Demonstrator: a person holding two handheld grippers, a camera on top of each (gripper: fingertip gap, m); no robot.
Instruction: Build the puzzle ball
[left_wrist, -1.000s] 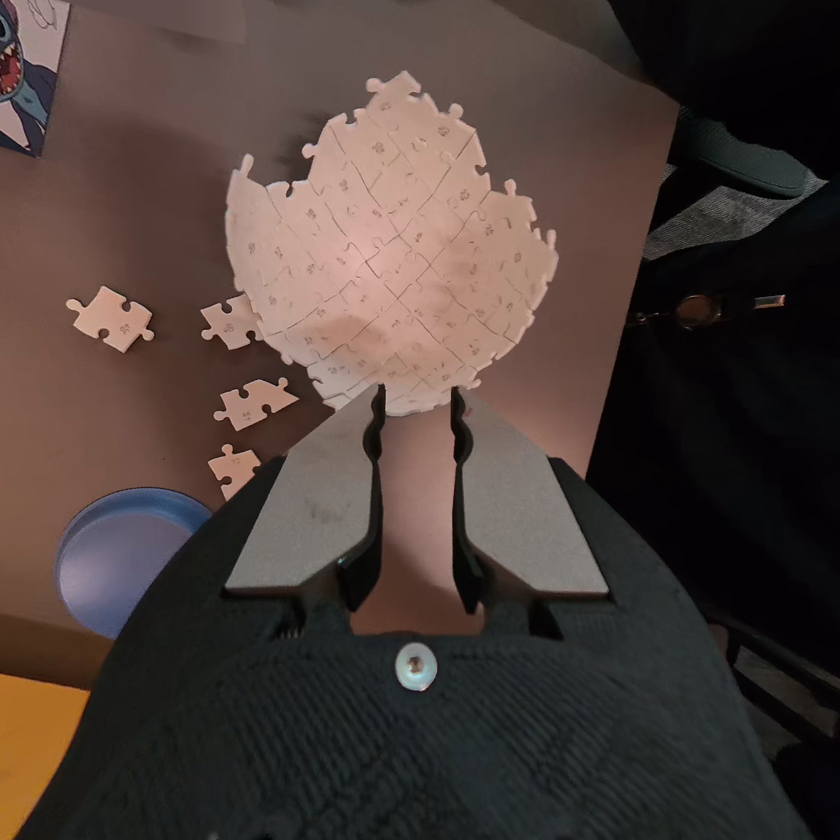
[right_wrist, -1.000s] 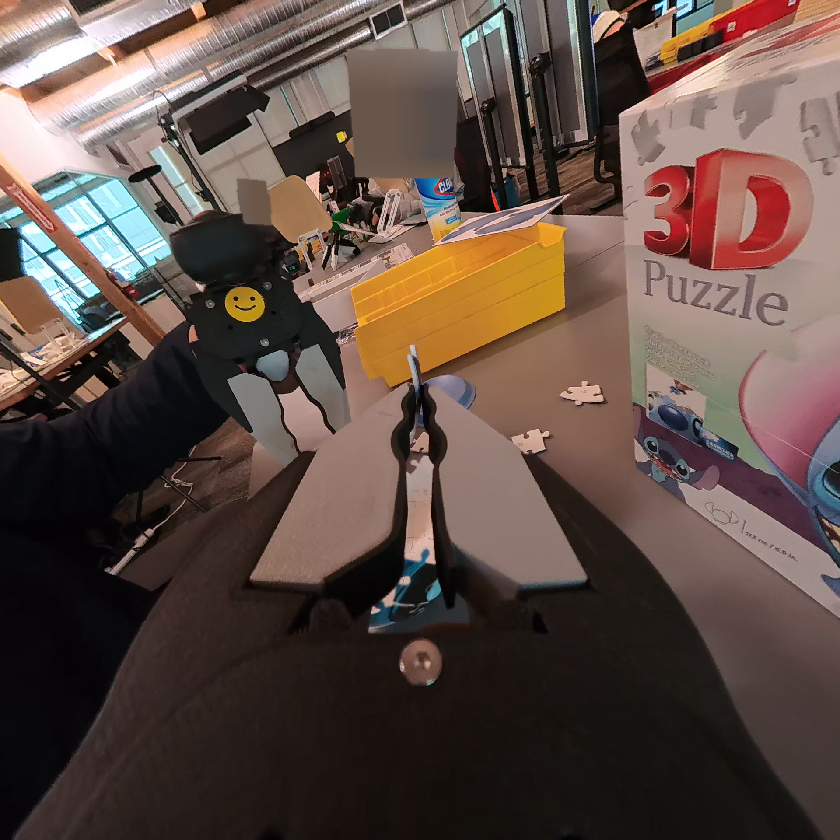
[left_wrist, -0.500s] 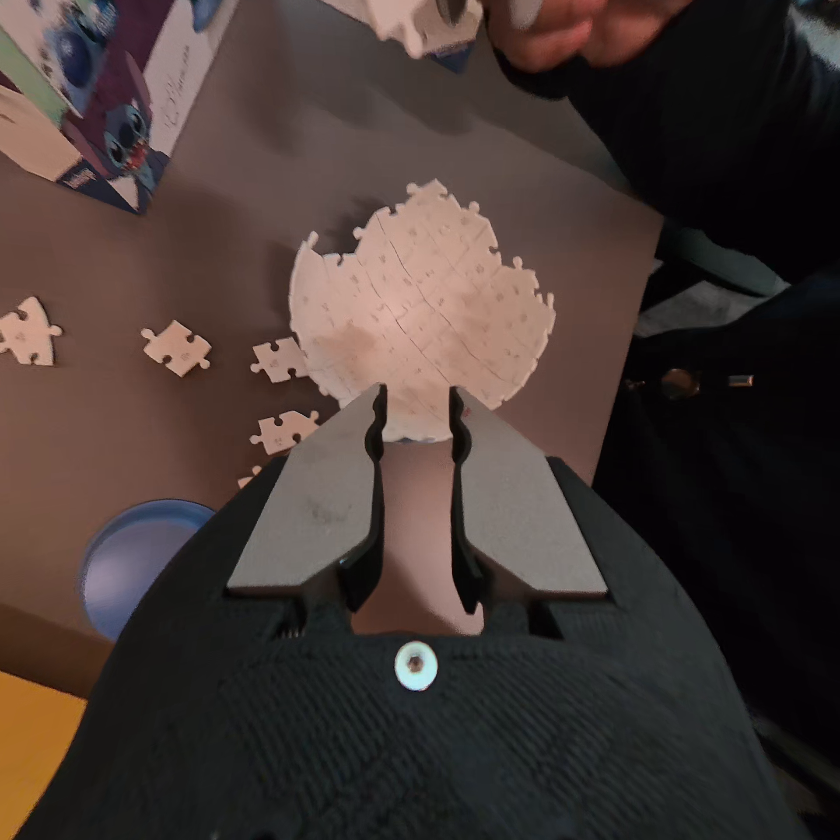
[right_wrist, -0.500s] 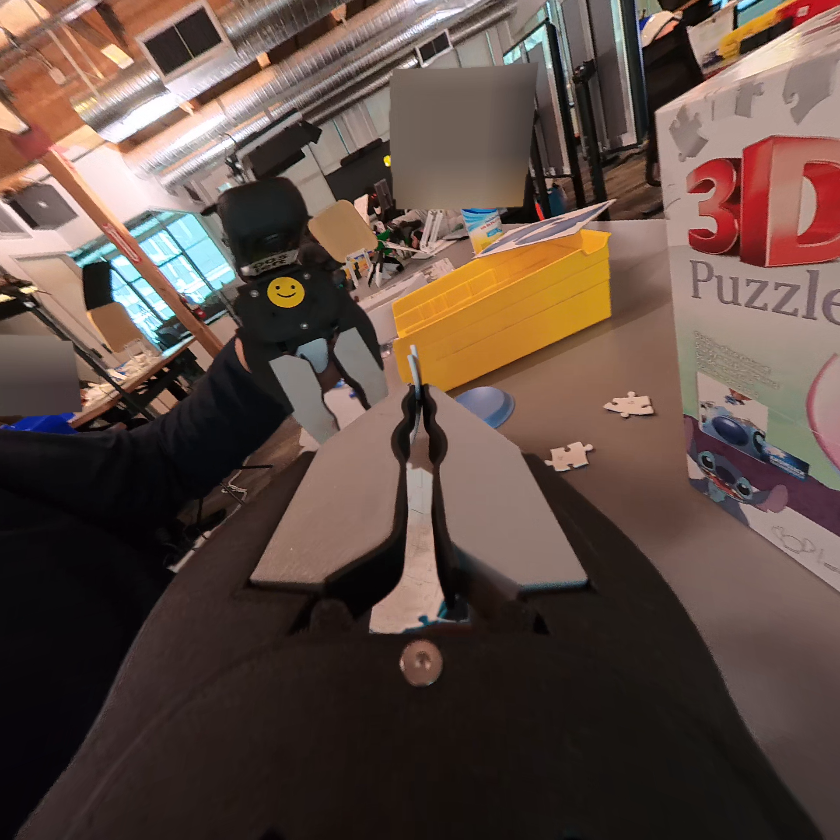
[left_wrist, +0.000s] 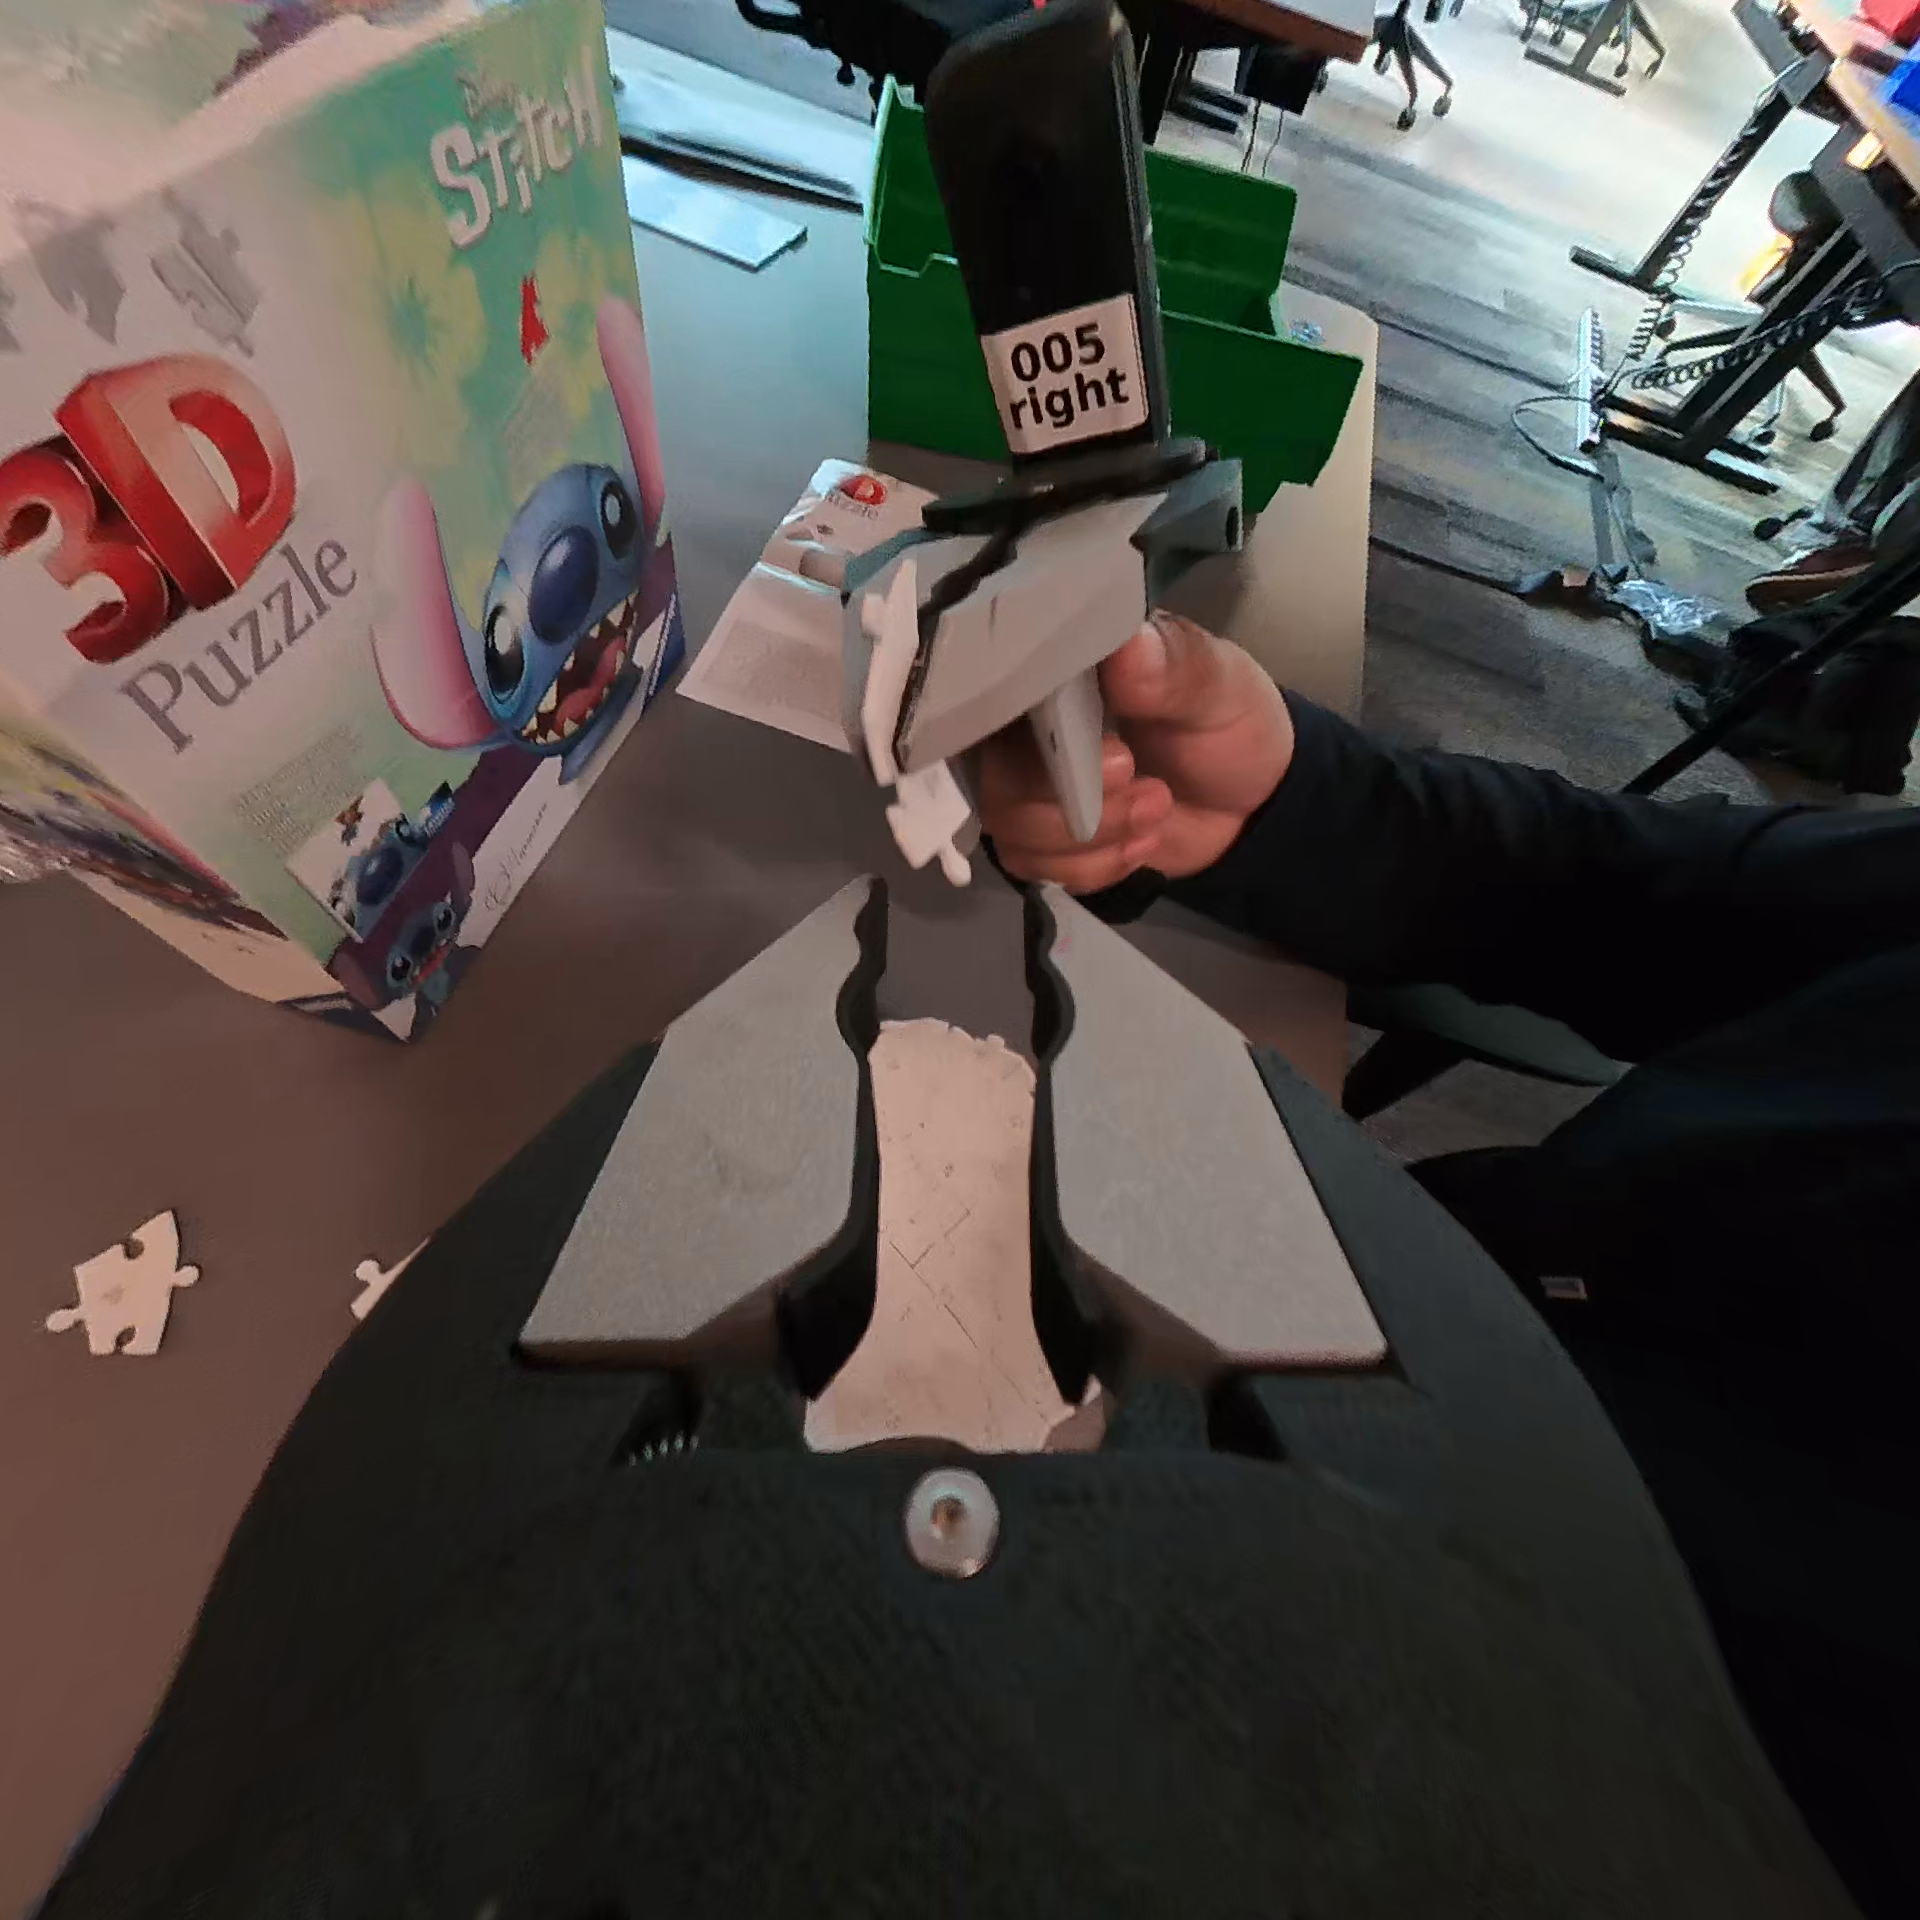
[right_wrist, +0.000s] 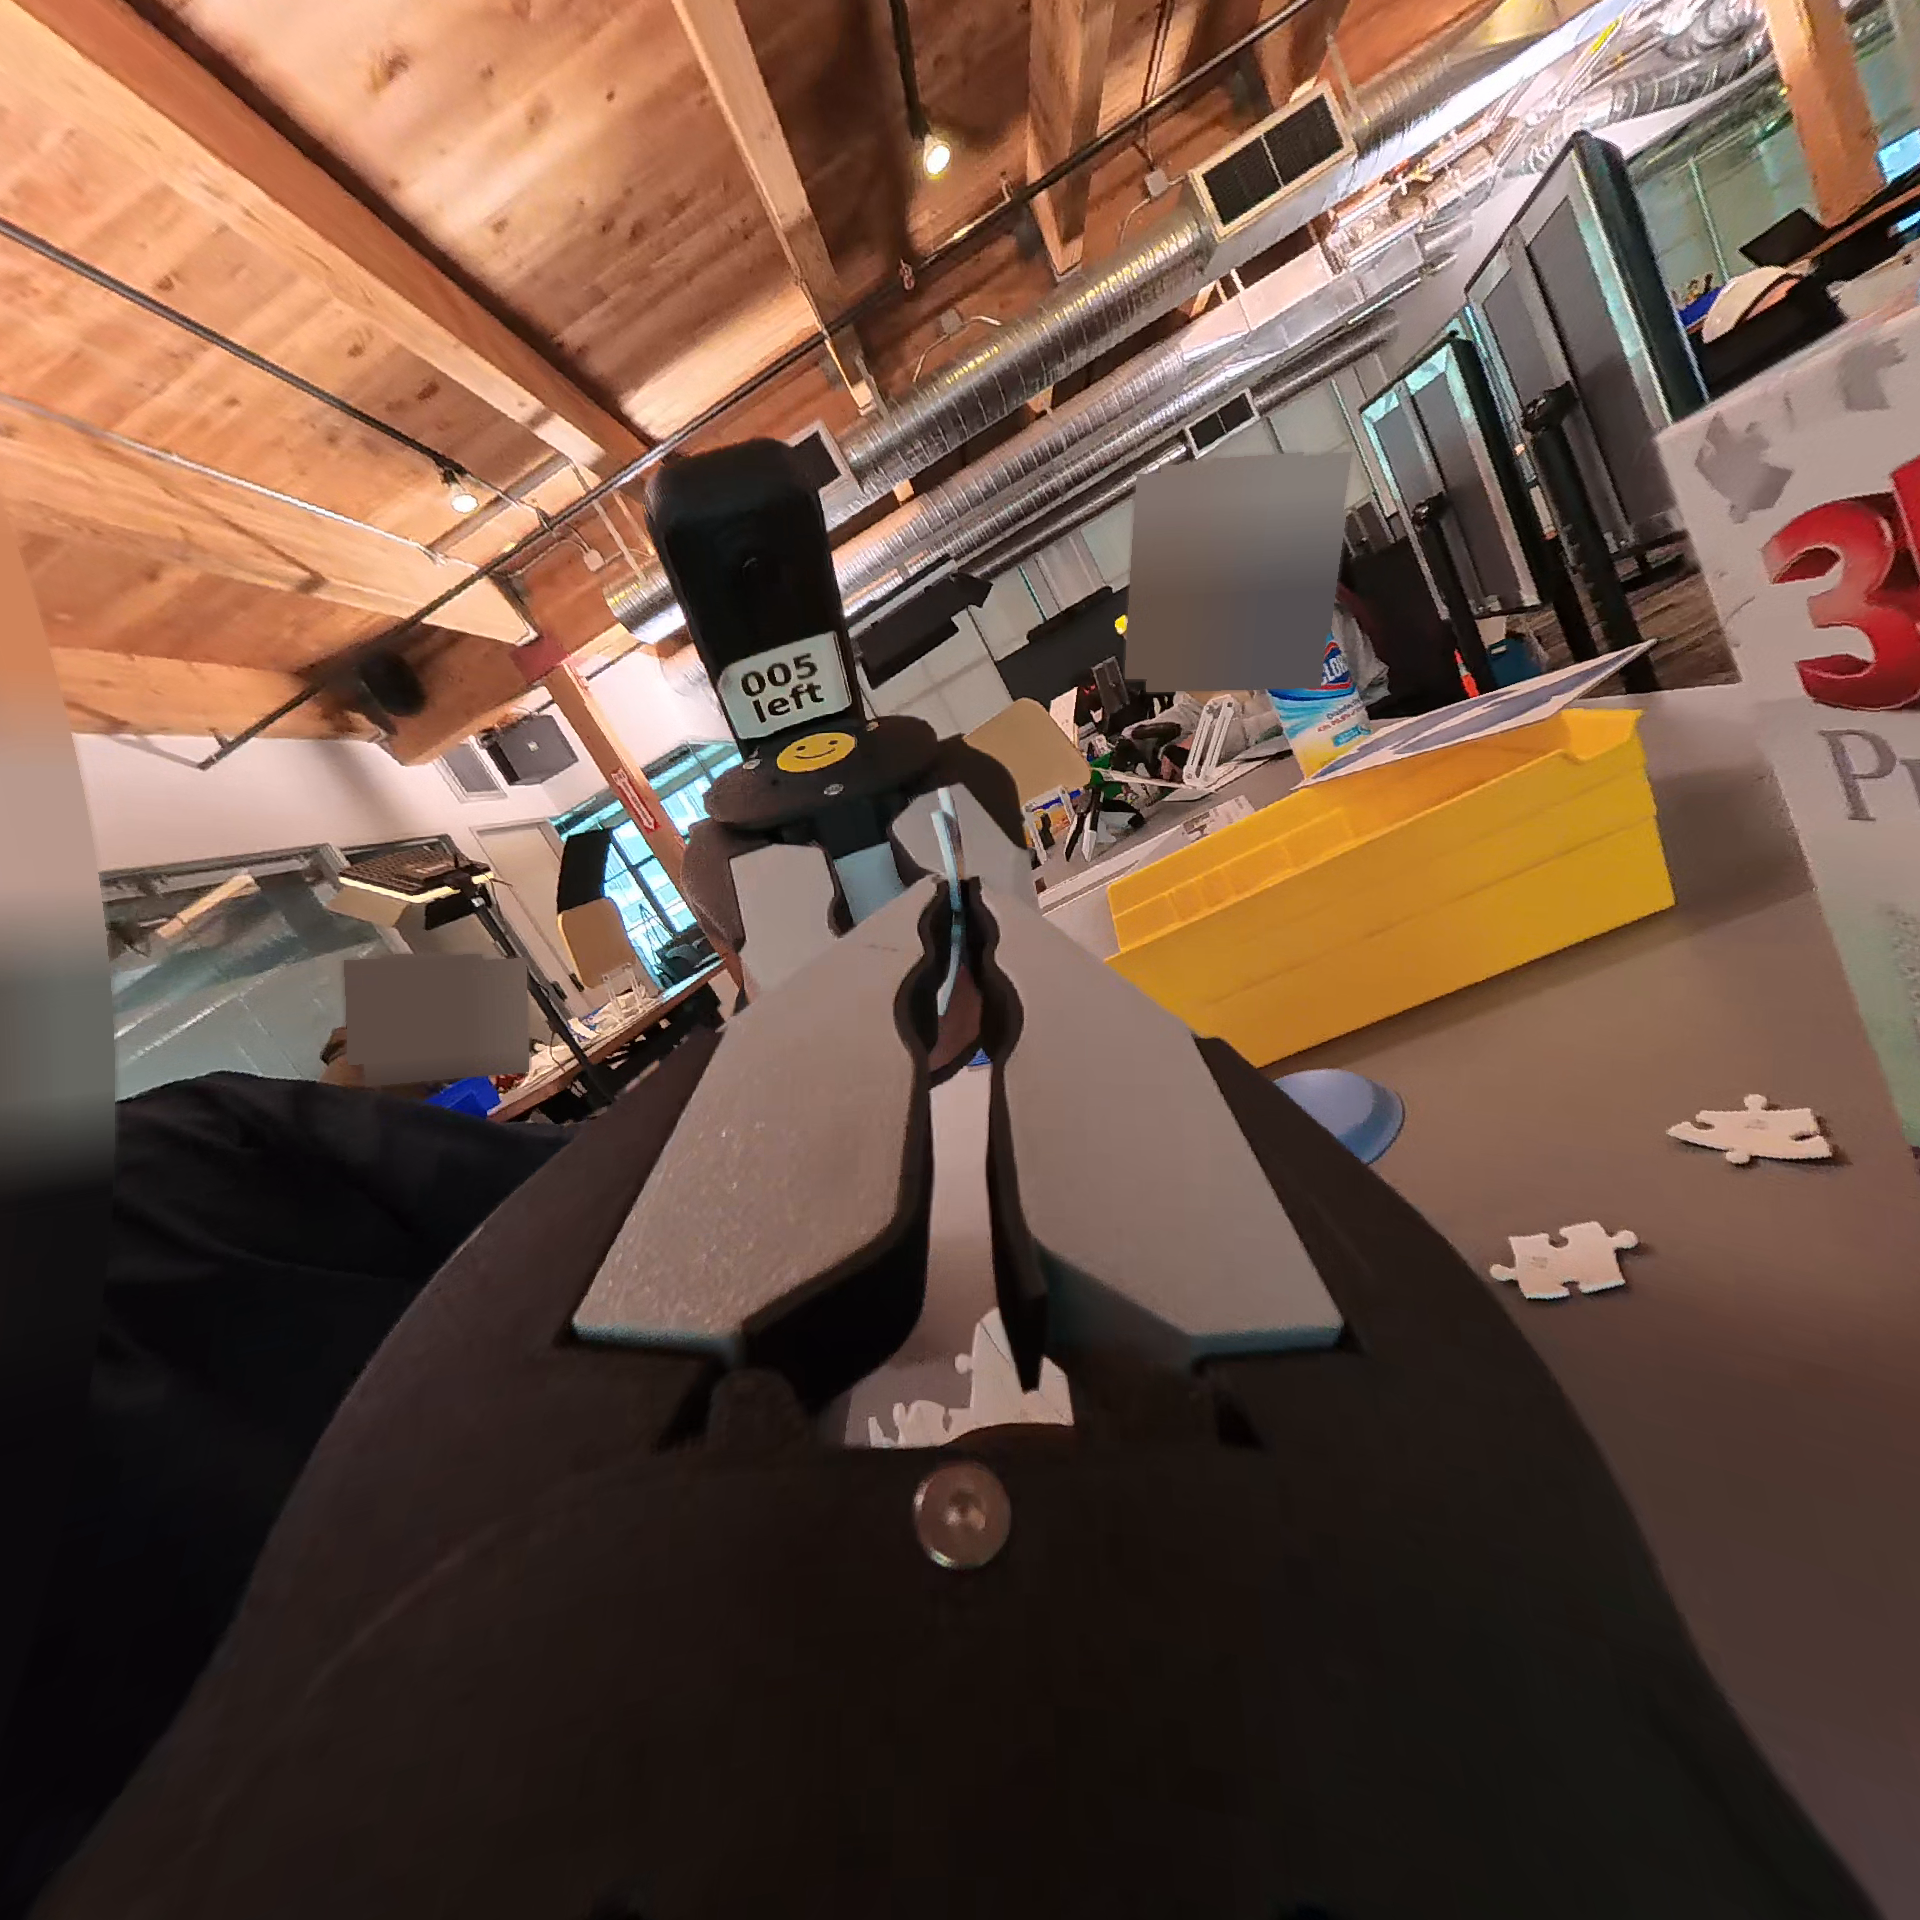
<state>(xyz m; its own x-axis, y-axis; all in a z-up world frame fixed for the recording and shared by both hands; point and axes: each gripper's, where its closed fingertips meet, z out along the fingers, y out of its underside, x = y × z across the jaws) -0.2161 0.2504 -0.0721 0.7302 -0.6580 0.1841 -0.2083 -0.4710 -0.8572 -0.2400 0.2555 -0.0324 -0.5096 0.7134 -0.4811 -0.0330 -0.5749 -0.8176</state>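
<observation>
The partly built white puzzle ball shell (left_wrist: 951, 1195) lies on the grey table, seen low between my left gripper's fingers; it also shows under my right gripper (right_wrist: 935, 1392). My left gripper (left_wrist: 956, 914) is open and empty, above the shell. My right gripper (right_wrist: 956, 909) is shut on a white puzzle piece (right_wrist: 948, 862), seen edge-on. In the left wrist view the right gripper (left_wrist: 899, 727) hangs just beyond my left fingertips, with the piece (left_wrist: 928, 831) sticking out below it. The left gripper (right_wrist: 862, 894) faces it closely.
The puzzle box (left_wrist: 312, 520) stands at the left, a leaflet (left_wrist: 774, 634) and a green bin (left_wrist: 1091, 312) behind. Loose pieces (left_wrist: 125, 1288) (right_wrist: 1564, 1259) (right_wrist: 1751, 1132) lie on the table. A blue dome (right_wrist: 1340, 1112) and a yellow bin (right_wrist: 1403, 914) stand farther back. The grippers' ends are close to 4 centimeters from one another.
My left gripper has tilted up from looking down at the shell to facing the right gripper. My right gripper has tilted upward, still shut on its piece, and the two have come closer.
</observation>
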